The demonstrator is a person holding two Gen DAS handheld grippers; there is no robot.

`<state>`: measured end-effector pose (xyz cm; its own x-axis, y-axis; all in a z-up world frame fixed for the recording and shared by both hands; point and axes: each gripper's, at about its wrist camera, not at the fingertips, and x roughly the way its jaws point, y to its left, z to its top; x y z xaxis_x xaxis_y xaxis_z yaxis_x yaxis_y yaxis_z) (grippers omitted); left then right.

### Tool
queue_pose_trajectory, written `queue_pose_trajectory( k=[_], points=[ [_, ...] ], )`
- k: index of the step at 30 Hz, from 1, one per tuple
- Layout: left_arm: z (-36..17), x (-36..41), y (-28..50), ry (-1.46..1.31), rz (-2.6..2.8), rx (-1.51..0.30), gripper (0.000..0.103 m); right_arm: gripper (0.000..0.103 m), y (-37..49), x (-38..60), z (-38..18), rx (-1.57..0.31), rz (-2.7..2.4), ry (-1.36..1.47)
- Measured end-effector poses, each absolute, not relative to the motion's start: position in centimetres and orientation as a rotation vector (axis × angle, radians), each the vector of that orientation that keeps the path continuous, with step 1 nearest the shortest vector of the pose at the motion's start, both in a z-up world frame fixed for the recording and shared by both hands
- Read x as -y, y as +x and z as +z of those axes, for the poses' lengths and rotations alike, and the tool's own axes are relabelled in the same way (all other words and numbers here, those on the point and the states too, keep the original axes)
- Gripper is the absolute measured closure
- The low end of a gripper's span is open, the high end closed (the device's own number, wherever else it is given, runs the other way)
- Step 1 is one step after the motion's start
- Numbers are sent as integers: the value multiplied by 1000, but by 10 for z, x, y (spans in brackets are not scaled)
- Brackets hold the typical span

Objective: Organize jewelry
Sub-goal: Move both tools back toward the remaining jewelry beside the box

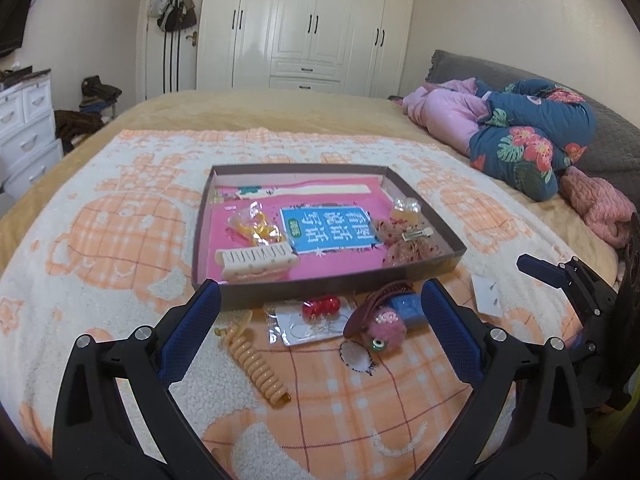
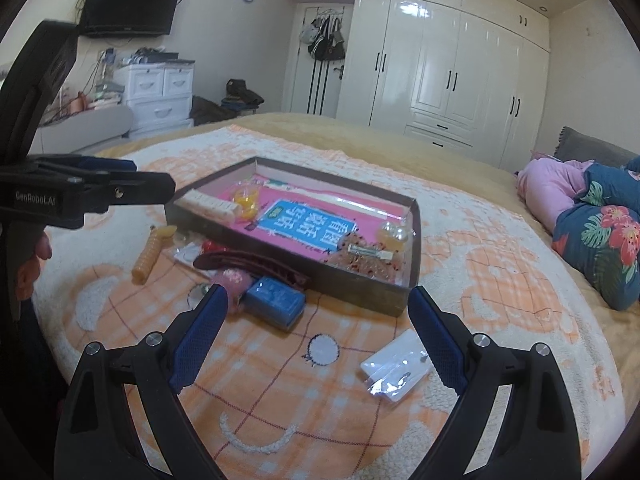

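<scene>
Earring card [image 2: 396, 372] beside right tool [image 2: 316, 300]

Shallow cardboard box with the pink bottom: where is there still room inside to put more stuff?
In the shallow cardboard box, bare pink bottom shows along the near wall, between the cream hair claw clip and the speckled pink scrunchies. The side patches are crowded.

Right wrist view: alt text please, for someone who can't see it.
The open right tool hovers over a blanket, holding nothing. Ahead sits a shallow box of hair clips and trinkets; a blue case, spiral tie and earring card lie outside it.
</scene>
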<state>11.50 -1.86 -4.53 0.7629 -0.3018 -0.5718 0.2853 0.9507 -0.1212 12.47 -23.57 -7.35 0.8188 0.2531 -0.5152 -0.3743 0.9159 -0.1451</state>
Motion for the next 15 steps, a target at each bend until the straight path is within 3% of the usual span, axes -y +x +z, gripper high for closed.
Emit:
queue_pose_trajectory(
  k=[5,7,11,15],
  points=[
    [-59,18,124,-32,-325,-674,14,14,132,234,-83,-548,343,-233],
    [-64,20,127,-26,-339,-693,27,14,134,234,-87,-560,344,-230],
    [-73,26,132,-22,-383,-731,42,14,141,233,-95,-595,343,-223],
    [-78,33,134,-14,-421,-749,63,14,145,233,-101,-619,338,-218]
  ],
)
